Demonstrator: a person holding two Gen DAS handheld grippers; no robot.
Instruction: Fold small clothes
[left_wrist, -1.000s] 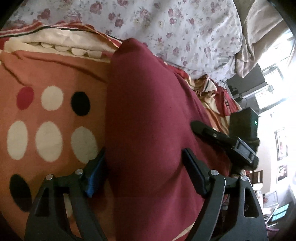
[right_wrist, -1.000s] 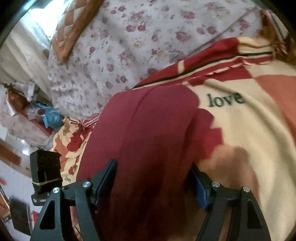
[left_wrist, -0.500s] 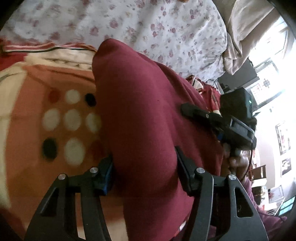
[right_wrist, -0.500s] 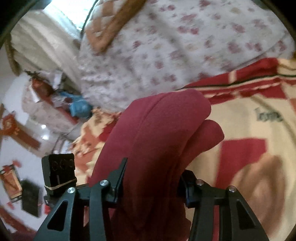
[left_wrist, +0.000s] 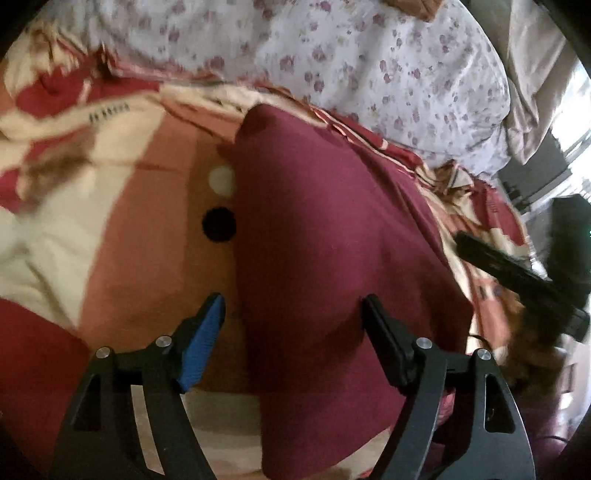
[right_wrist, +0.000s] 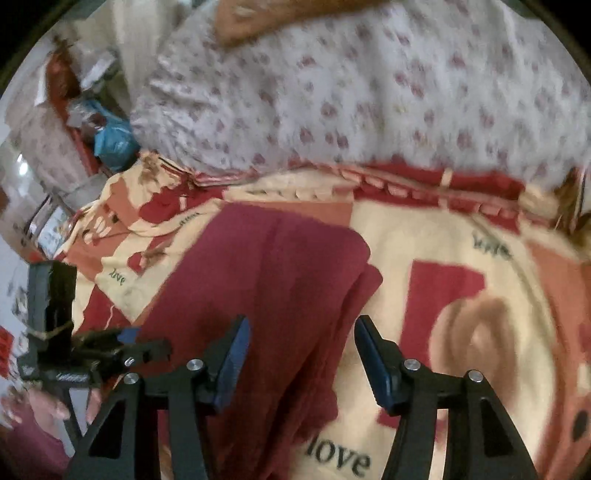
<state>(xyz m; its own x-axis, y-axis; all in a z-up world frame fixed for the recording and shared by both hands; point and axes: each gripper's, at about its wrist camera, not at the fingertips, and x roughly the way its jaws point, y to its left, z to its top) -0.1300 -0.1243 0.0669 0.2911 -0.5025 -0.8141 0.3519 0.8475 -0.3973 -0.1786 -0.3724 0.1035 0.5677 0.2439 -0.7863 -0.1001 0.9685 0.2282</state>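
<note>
Only the right view shows the cloth's stacked folded layers on the blanket; both grippers, just reopening, stand open over the soft maroon fabric.

Left wrist view: looks steeply down past the left gripper, close over the maroon cloth on the bed. Right wrist view: same tilt and closeness past the right gripper. Shared: the cloth, the bed, the floral quilt beyond, each other's gripper.
</note>
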